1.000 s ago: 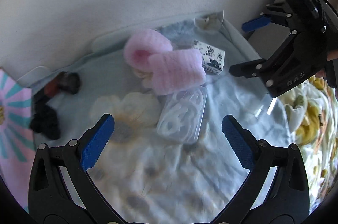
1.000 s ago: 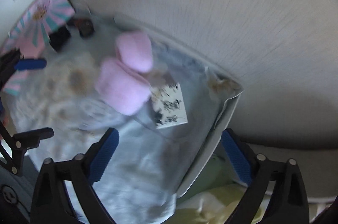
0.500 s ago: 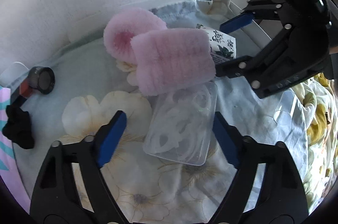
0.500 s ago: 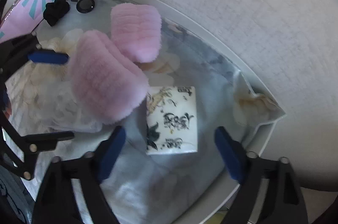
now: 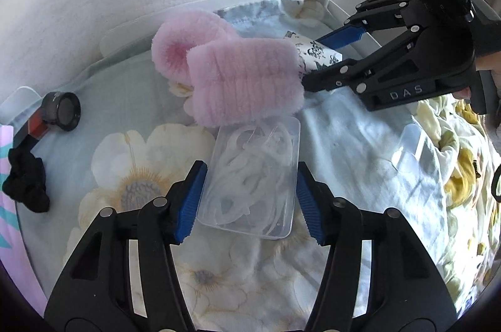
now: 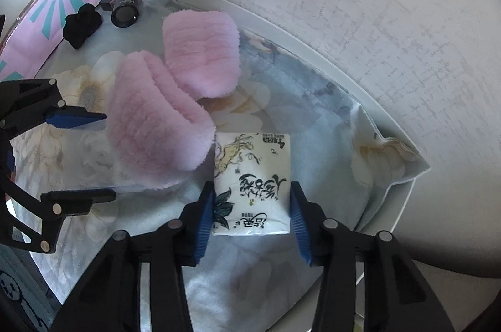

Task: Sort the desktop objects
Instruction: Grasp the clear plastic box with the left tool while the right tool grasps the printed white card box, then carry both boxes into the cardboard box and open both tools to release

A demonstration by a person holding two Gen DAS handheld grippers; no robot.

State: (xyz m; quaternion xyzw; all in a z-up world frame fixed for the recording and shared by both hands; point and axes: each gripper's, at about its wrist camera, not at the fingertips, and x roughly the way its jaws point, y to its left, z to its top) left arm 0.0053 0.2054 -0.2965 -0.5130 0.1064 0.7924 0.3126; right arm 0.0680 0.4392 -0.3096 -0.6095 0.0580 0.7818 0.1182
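Clear plastic case [image 5: 250, 181]: flat on floral cloth [image 5: 360, 150], front-centre, just below near pink fluffy cuff [image 5: 244, 84], whose edge overlaps case's far end. White looped bits inside, can't tell what exactly.
Case handling: prob. light, thin-walled, stiff but flexes; slick sides, could squirt out if pinched hard. Take across long sides, mid-length.
Left gripper [image 5: 250, 200]: jaws closing, case betw. blue pads [image 5: 191, 200]; pads at or just off its sides, not clearly pressing yet.
Tissue pack [image 6: 252, 185]: white w/ black ink print, lies near cloth's right corner, touching other pink cuff [image 6: 156, 116].
Pack handling: soft, squashy, light; film wrap slippery. Grip across narrow width, near end.
Right gripper [image 6: 252, 203]: jaws closing, pack betw. pads, right pad touching pack's edge, no dent seen.
Risk: fluffy cuffs may drag along on lift.
Elsewhere: black scrunchie [image 6: 81, 23], black lens-like thing [image 6: 125, 9] far left, well apart.
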